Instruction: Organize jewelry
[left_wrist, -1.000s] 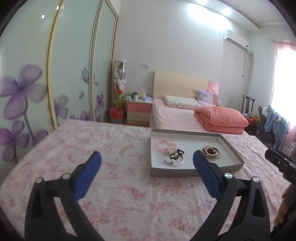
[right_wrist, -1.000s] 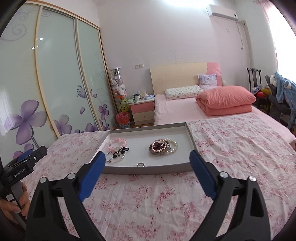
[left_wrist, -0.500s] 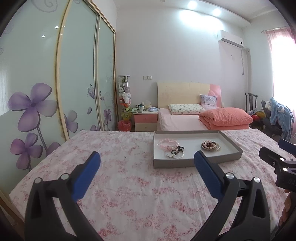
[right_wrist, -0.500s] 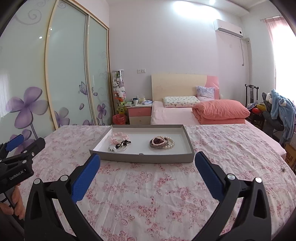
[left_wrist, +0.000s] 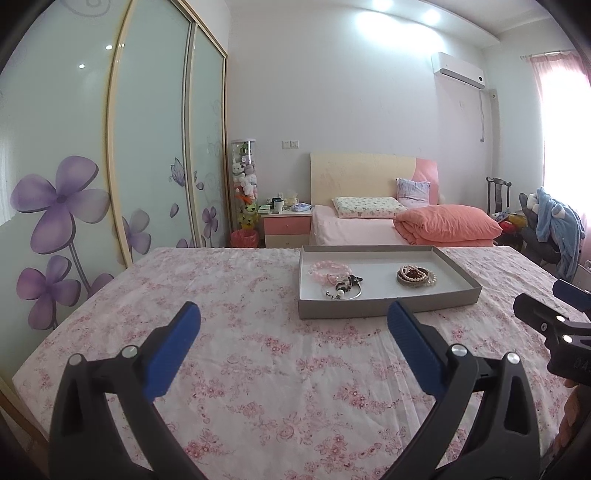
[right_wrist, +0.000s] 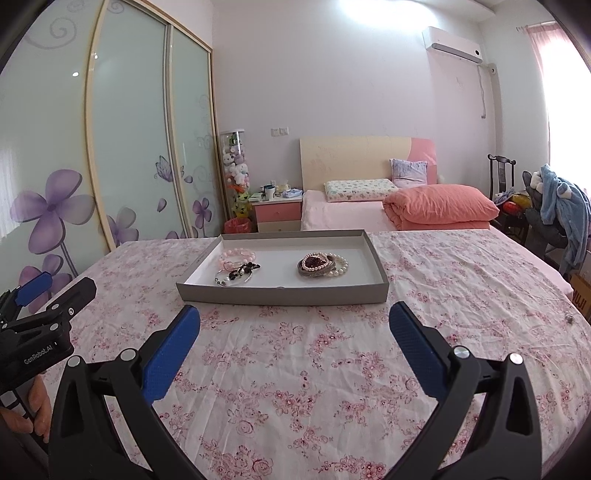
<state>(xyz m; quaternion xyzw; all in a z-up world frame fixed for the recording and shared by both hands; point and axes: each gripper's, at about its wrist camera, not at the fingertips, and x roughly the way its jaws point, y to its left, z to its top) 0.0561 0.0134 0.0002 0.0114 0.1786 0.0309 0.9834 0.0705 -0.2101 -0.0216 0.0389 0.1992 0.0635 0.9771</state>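
A shallow grey tray (left_wrist: 388, 309) lies on a surface covered by a pink flowered cloth (left_wrist: 229, 354). Inside the tray, toward its left end, a pink bead bracelet (left_wrist: 330, 267) sits touching a thin silver bangle with dark charms (left_wrist: 343, 290) just in front of it. Toward the tray's right end lies a stack of bracelets (left_wrist: 415, 276): pearl strands around a dark red beaded one.

The left claw (left_wrist: 293, 320) hovers above the cloth in front of the tray, its 2 blue-padded fingers (left_wrist: 173, 347) spread wide and gripping nothing. The right claw (right_wrist: 294, 317) hangs likewise in front of the tray, released and empty, its blue pads (right_wrist: 415, 350) well apart. Neither claw touches the tray.

Beyond the tray stands a bed (right_wrist: 354, 218) with a folded salmon quilt (right_wrist: 439, 207).
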